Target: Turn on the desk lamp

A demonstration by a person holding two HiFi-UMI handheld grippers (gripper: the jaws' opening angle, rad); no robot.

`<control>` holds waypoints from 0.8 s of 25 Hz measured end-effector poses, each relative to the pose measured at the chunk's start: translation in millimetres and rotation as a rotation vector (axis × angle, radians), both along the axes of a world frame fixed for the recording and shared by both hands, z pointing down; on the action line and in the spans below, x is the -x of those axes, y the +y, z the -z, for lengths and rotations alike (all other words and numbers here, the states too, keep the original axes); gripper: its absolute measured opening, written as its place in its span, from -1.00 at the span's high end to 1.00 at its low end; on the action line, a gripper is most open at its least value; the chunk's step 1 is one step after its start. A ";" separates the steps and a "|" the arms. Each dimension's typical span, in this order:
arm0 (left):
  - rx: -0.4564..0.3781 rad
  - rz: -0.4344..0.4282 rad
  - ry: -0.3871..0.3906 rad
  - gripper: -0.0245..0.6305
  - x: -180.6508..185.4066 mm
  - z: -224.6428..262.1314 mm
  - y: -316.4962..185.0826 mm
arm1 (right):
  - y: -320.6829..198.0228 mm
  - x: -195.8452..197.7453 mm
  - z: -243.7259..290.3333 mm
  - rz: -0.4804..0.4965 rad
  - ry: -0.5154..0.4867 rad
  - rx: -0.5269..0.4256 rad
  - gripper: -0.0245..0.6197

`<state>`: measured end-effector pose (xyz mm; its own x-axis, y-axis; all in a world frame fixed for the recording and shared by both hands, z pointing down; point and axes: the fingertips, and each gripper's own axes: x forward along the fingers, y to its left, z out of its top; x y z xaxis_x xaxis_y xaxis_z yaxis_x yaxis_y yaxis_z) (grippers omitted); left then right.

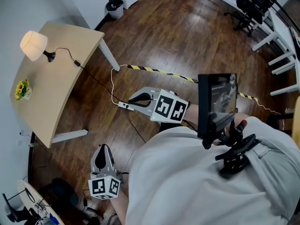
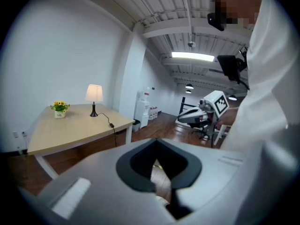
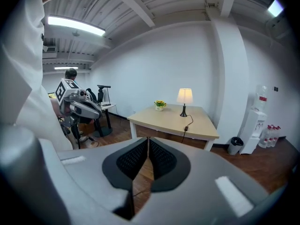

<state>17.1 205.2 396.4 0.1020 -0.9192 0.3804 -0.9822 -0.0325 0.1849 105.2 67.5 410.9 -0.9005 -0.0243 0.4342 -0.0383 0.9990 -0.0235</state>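
The desk lamp [image 1: 33,46] stands at the far corner of the light wood table [image 1: 51,93], and its cream shade looks bright. Its black cord carries an inline switch [image 1: 77,63] and drops off the table edge to the floor. The lamp [image 2: 94,93] shows small and far off in the left gripper view, and the lamp [image 3: 184,96] glows warm in the right gripper view. My left gripper [image 1: 101,150] is low by my side, shut and holding nothing. My right gripper [image 1: 133,100] hangs over the wood floor well short of the table, shut and holding nothing.
A small pot of yellow flowers [image 1: 22,90] sits on the table. A white power strip [image 1: 124,105] and a yellow-black striped strip [image 1: 154,71] lie on the floor. A bin [image 1: 115,7] stands beyond the table. An office chair [image 1: 251,6] and white desks are at the far right.
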 end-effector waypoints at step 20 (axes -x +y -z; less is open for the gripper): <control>-0.015 -0.005 0.015 0.87 2.7 -0.6 23.9 | 34.0 3.7 26.2 0.028 -0.031 -0.054 0.91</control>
